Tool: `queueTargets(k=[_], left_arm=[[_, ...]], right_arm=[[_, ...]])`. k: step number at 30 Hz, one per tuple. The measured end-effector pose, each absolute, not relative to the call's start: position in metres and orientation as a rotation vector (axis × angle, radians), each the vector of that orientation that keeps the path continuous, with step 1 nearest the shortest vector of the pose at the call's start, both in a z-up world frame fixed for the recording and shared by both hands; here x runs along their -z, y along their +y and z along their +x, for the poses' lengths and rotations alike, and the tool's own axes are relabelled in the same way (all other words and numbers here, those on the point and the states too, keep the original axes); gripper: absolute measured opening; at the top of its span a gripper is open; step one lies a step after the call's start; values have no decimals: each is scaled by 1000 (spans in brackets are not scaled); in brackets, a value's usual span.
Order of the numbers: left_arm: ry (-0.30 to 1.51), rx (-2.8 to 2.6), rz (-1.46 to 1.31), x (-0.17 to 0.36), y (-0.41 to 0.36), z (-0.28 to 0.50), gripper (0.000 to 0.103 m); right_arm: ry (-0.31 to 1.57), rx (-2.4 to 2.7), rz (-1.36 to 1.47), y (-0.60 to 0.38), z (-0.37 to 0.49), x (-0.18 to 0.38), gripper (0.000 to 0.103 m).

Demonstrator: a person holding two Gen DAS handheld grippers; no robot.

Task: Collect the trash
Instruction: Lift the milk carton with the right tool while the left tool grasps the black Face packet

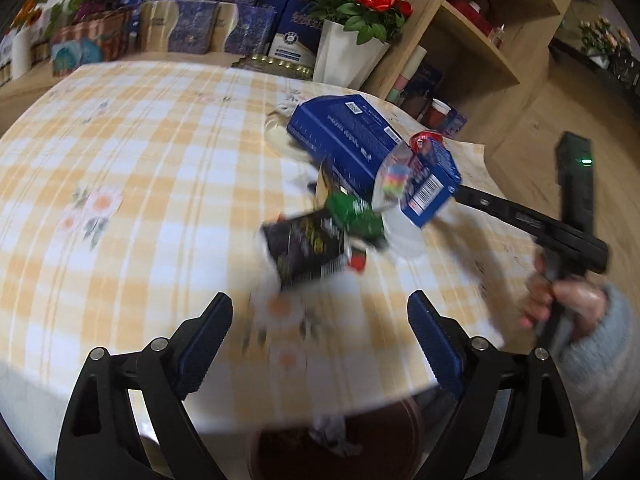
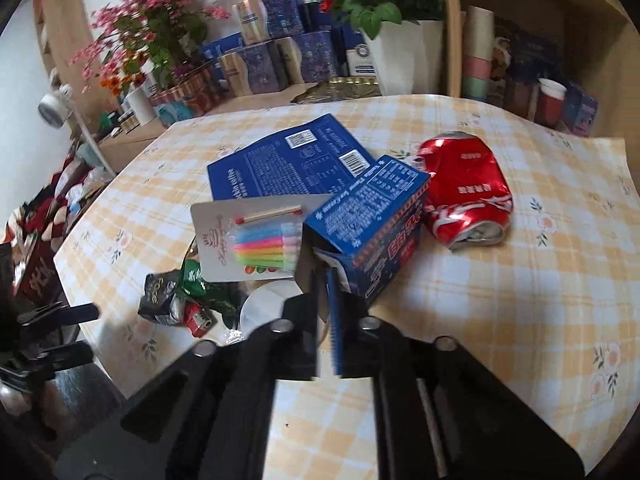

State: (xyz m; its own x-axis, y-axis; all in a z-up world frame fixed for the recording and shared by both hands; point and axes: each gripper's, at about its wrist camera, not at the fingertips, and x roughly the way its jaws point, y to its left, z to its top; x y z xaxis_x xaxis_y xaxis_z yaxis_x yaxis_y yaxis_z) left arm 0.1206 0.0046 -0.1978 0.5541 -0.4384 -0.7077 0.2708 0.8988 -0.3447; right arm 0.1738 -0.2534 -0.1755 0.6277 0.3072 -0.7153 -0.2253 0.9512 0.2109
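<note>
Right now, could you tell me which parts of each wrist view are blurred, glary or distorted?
Left wrist view: motion blur smears the wrappers and the tablecloth near the left gripper; the fisheye bows the table edge. Right wrist view: mostly sharp, with glare on the crushed can; the right gripper, shut on the small blue box's flap, is soft from closeness.

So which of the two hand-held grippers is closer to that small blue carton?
The right. The right hand-held gripper is closed on the small blue carton at its open flap. The left hand-held gripper stands open with nothing in it, well short of the carton, over the near table edge.
</note>
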Motion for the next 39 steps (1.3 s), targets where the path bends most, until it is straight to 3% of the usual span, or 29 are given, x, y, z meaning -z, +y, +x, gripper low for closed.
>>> queueTargets(k=[2, 4, 7, 17, 18, 19, 20, 25, 36, 37, 38, 39], left_arm=[[908, 403, -184, 203, -2, 137, 87], [933, 385, -209, 208, -5, 153, 87], [935, 362, -245, 210, -5, 165, 87], [937, 348, -253, 212, -2, 161, 87], [939, 344, -254, 212, -1, 161, 87], [942, 342, -253, 213, 0, 161, 87], [944, 339, -253, 214, 1, 160, 87], [954, 342, -263, 217, 2, 163, 87], [974, 258, -99, 229, -31, 171, 86], [981, 250, -93, 229, -31, 172, 80], [978, 243, -88, 228, -30, 172, 66], [980, 245, -88, 227, -29, 172, 65]], right_arm=[[826, -284, 116, -256, 174, 170, 53], [809, -243, 125, -259, 176, 162, 69], [826, -183, 166, -263, 190, 155, 73], [994, 45, 338, -252, 264, 174, 71], [1017, 67, 344, -252, 267, 180, 68], [1039, 75, 366, -255, 269, 185, 54], [1049, 74, 410, -259, 268, 188, 51], [977, 16, 469, -271, 242, 178, 43], [824, 9, 414, -284, 168, 151, 42], [811, 11, 406, -285, 160, 149, 41], [804, 12, 401, -286, 156, 148, 41], [794, 13, 397, -287, 150, 146, 41]])
